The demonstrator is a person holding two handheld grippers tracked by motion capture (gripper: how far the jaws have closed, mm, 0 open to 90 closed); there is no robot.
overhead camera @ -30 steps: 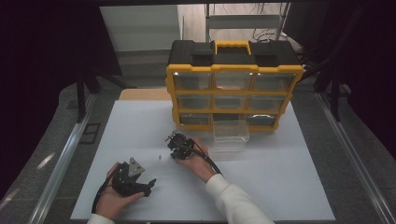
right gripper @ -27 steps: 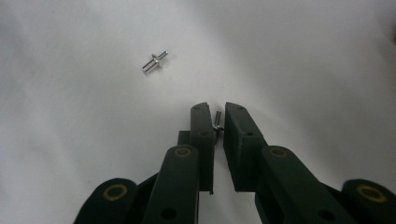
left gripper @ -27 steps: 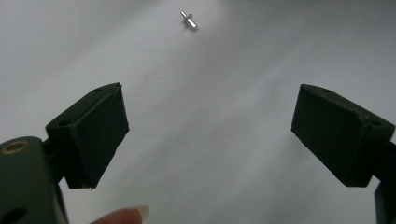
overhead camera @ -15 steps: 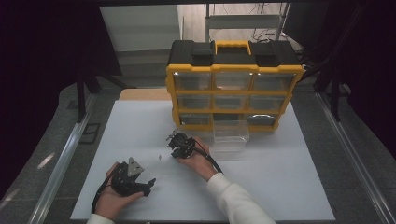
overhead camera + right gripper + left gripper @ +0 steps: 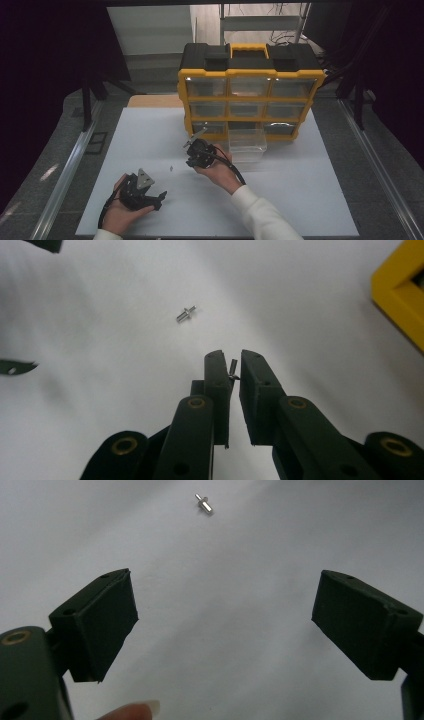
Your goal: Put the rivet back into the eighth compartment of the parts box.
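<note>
So the white bench (image 5: 310,200) takes up most of the high view, with the big yellow and black drawer organizer (image 5: 248,90) sitting at its far edge, upper middle of the frame. One clear drawer (image 5: 247,146) from its bottom row is pulled out onto the bench, just below the cabinet.

The left hand-held gripper (image 5: 159,196) sits low in the lower left of the high view, resting in the person's hand. In the left gripper view its jaws are spread wide with nothing between them, just bare bench.

The right hand-held gripper (image 5: 192,161) is around the middle of the high view, just left of the pulled-out drawer. In the right gripper view (image 5: 234,365) its jaws are almost together and clamped on a tiny metal pin (image 5: 232,367), which sticks up near the tips, center of the frame.

A second loose pin (image 5: 185,314) lies flat on the bench, up and left of those jaws in the right gripper view. Same one shows near the top middle of the left gripper view (image 5: 204,504) and as a speck between the two grippers in the high view (image 5: 171,168).
</note>
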